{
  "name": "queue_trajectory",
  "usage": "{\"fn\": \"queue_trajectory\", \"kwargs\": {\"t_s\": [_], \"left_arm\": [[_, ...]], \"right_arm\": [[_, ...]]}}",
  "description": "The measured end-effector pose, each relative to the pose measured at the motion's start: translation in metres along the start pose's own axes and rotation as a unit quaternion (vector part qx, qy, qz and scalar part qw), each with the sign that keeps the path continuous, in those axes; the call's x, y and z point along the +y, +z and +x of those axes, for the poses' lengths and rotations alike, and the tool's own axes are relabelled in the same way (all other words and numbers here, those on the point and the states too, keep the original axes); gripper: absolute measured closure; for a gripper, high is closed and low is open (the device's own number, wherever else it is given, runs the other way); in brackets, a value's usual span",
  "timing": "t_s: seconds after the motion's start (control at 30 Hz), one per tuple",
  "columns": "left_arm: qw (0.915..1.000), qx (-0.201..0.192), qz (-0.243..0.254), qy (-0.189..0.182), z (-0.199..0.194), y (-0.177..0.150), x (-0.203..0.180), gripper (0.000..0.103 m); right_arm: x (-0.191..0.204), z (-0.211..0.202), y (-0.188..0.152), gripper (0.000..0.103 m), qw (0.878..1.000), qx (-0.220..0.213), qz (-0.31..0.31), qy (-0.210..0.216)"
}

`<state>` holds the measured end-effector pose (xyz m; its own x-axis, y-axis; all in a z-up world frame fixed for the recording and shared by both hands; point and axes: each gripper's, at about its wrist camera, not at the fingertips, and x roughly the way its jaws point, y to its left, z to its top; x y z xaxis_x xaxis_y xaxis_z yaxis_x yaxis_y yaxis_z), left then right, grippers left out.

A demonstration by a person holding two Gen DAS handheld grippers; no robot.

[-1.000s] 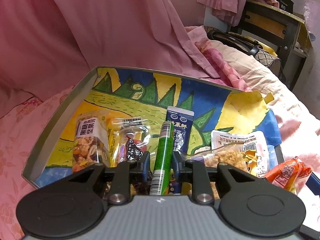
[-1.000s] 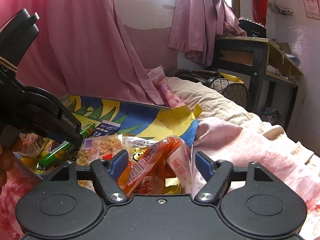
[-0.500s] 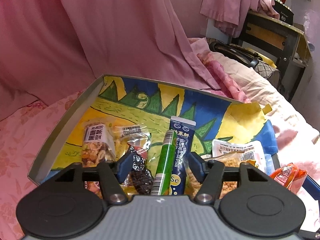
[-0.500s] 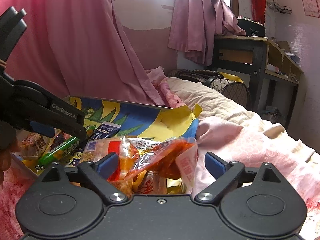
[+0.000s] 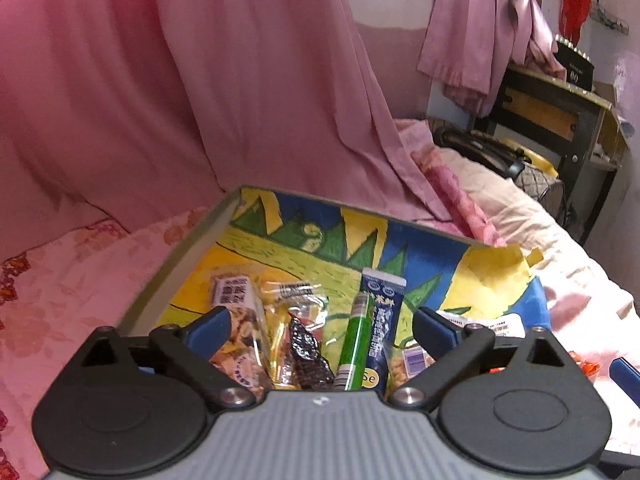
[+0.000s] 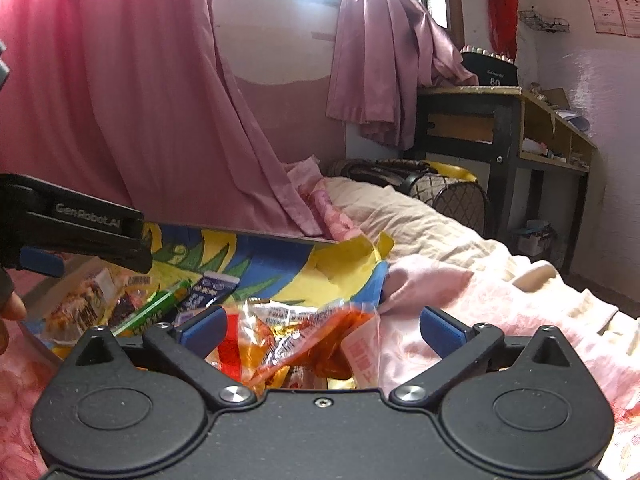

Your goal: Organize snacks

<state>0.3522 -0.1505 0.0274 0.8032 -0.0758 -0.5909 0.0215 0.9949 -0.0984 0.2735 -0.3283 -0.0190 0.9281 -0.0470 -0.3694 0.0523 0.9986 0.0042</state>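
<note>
The orange packet (image 6: 320, 340) lies loose at the box's (image 5: 180, 264) right edge between the right gripper's (image 6: 322, 330) just-spread fingers; the left gripper (image 5: 322, 330), likewise just opened, is empty.

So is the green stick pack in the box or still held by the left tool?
In the box. The green stick pack lies beside the blue sachet, and the left tool, whose jaws have just been opening, stands wide, pads clear of it.
</note>
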Motion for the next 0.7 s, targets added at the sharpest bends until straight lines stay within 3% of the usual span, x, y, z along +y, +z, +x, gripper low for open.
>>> {"fn": "queue_trajectory", "kwargs": {"t_s": [0.7], "left_arm": [[0.9992,-0.032,-0.008,0.023,-0.072,-0.007,0.020,0.001]], "right_arm": [[-0.011,-0.064,0.021,0.001,0.996,-0.065,0.055,0.011]]}}
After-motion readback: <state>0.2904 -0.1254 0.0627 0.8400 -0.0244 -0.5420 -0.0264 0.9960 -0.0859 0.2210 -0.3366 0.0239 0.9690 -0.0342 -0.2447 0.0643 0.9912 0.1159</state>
